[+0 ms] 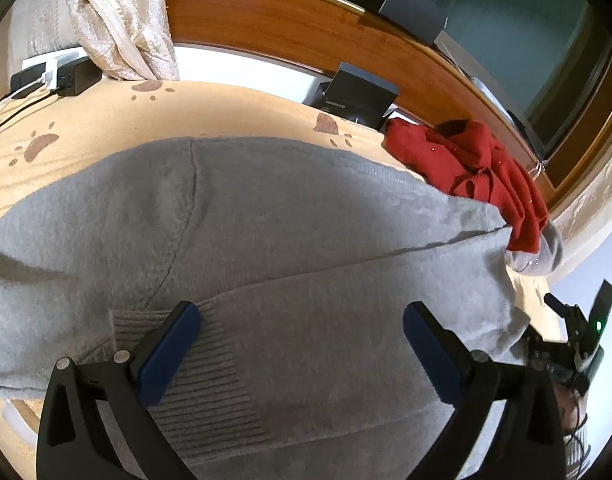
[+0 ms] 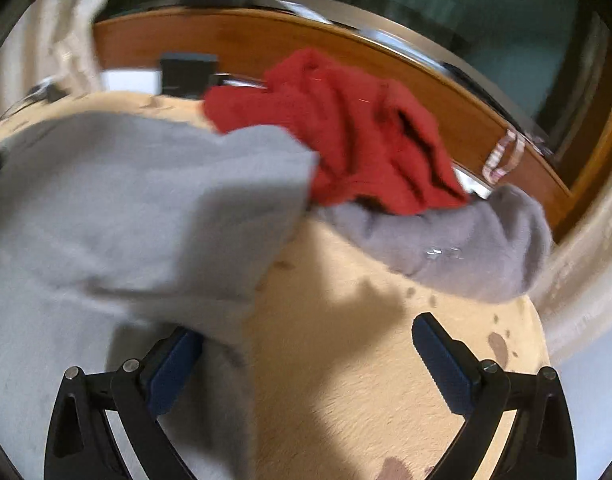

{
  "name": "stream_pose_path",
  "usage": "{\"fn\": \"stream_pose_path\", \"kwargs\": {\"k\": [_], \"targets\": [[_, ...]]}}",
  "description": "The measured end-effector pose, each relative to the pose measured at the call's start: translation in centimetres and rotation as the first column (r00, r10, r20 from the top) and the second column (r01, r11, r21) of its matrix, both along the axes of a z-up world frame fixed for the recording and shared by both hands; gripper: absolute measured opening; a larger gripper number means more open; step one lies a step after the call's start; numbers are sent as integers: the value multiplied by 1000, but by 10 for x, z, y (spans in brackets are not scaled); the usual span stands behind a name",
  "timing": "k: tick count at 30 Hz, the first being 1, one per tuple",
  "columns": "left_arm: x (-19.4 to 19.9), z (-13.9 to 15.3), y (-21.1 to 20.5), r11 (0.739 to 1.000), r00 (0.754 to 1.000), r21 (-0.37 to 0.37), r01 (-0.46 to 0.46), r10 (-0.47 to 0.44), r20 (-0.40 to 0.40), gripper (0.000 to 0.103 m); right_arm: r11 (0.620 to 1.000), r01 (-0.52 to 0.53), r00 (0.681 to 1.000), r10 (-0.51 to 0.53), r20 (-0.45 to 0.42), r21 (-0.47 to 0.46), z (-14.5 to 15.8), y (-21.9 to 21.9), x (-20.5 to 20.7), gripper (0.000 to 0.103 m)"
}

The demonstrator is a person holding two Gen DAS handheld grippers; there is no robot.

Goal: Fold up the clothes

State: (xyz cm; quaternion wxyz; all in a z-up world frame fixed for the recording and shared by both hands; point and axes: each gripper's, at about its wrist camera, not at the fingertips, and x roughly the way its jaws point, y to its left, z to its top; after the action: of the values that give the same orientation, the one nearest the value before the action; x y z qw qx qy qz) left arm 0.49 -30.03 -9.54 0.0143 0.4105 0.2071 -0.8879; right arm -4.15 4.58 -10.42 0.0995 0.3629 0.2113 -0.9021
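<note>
A light grey knit sweater (image 1: 290,240) lies spread on a tan blanket with brown paw prints (image 1: 106,120). A sleeve with a ribbed cuff (image 1: 202,384) is folded across its body. My left gripper (image 1: 302,336) hovers wide open over that cuff, holding nothing. In the blurred right wrist view the sweater (image 2: 138,208) fills the left side, and my right gripper (image 2: 306,356) stands open at its right edge above the blanket (image 2: 345,380), with its left finger (image 2: 174,372) against the cloth. A red garment (image 2: 345,128) lies crumpled behind, on a darker grey garment (image 2: 465,248).
A wooden ledge (image 1: 306,28) runs along the back with black boxes (image 1: 357,96) in front of it. A power strip with chargers (image 1: 54,74) sits at the far left beside a cream curtain (image 1: 126,20). The right hand's gripper (image 1: 577,344) shows at the left wrist view's right edge.
</note>
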Motion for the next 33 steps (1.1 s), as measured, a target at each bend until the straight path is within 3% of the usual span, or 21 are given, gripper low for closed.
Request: {"fn": "stream_pose_path", "kwargs": {"k": [5,8,12,16,18,21,24,25,26,28,29,33], "targets": [[5,-5,7,996,999,-87,38,-41,-31,102,991,124,992,-123,27,-46,-3,24,-5,103],[3,-5,9,994,999,-105,41,-43,-19,102,986,147,986,-140,89,-73,-9,32,-6,103],[1,-5,9,993,999,-112,45,-47,-17,102,991,76,987,-58,153,-114,-6,36,-3,103],[1,-6,12,991,999,-129,45,-47,-11,102,978,-18,987,50,151,-208,23,54,16,103],[1,-6,14,989,999,-140,46,-47,-6,102,952,-18,988,63,138,-305,43,69,22,103],[1,-6,15,988,999,-147,45,-46,-3,102,871,6,993,52,104,-492,69,76,20,103],[2,-6,14,989,999,-138,44,-46,-9,102,825,10,990,72,123,-566,71,49,12,103],[2,-6,13,990,999,-132,45,-47,-12,102,835,10,988,77,135,-550,67,35,9,103],[3,-6,12,991,999,-124,44,-47,-16,102,873,7,985,77,151,-488,58,15,5,103],[4,-6,10,993,999,-109,44,-47,-24,102,948,-11,984,67,165,-319,37,-25,0,103],[5,-6,10,994,998,-102,45,-48,-28,102,967,-40,981,85,172,-251,25,-41,-1,103],[6,-6,8,995,998,-86,53,-56,-35,102,984,-143,963,163,213,-105,-7,-64,8,103]]}}
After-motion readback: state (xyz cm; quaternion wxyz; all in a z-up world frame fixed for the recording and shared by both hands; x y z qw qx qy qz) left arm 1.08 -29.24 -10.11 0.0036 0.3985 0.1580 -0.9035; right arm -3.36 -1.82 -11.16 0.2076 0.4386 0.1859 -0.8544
